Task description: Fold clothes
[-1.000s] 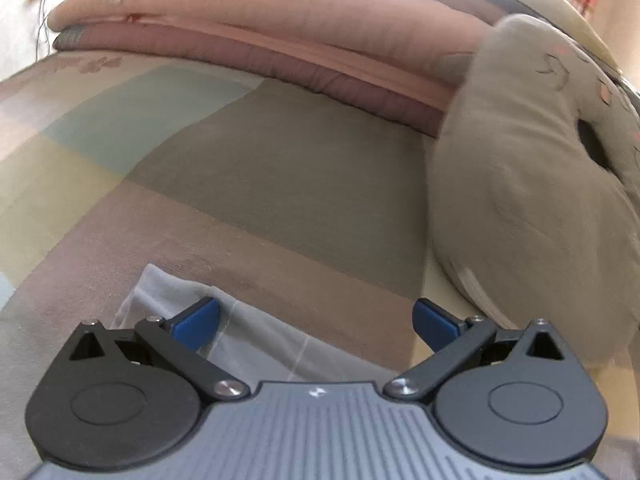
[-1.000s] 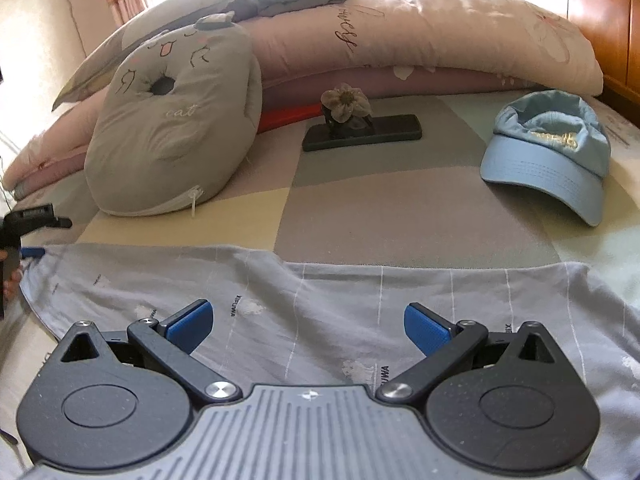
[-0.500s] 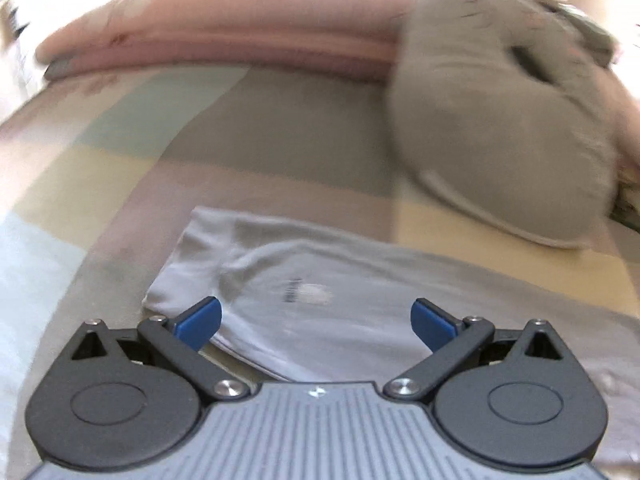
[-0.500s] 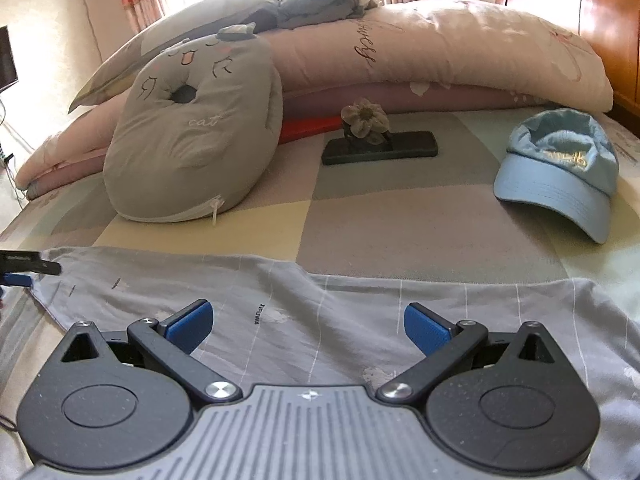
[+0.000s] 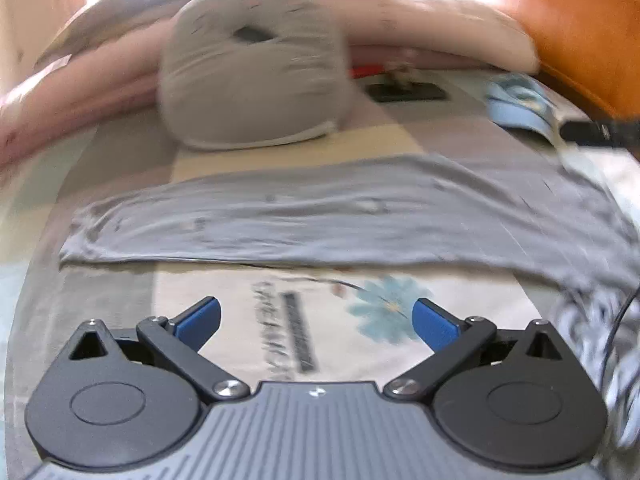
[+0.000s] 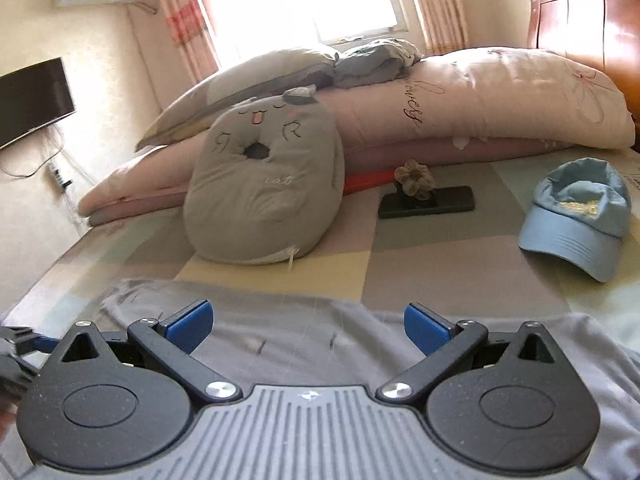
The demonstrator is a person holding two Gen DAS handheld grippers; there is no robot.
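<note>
A grey garment with small prints lies spread flat across the bed, running left to right; the left wrist view is motion-blurred. My left gripper is open, pulled back from the garment's near edge, over a cream patch of bedsheet with a blue flower. In the right wrist view the same garment lies under and ahead of my right gripper, which is open with nothing between its blue pads. The other gripper shows at the far left edge of that view.
A grey cat cushion leans on long pink pillows at the back. A black phone with a flower ornament and a light blue cap lie beyond the garment. A wooden headboard stands at right, a TV at left.
The left gripper swung right and drew back, so the whole garment now lies ahead of it. The right gripper tilted up and lifted a little. Both stayed open.
</note>
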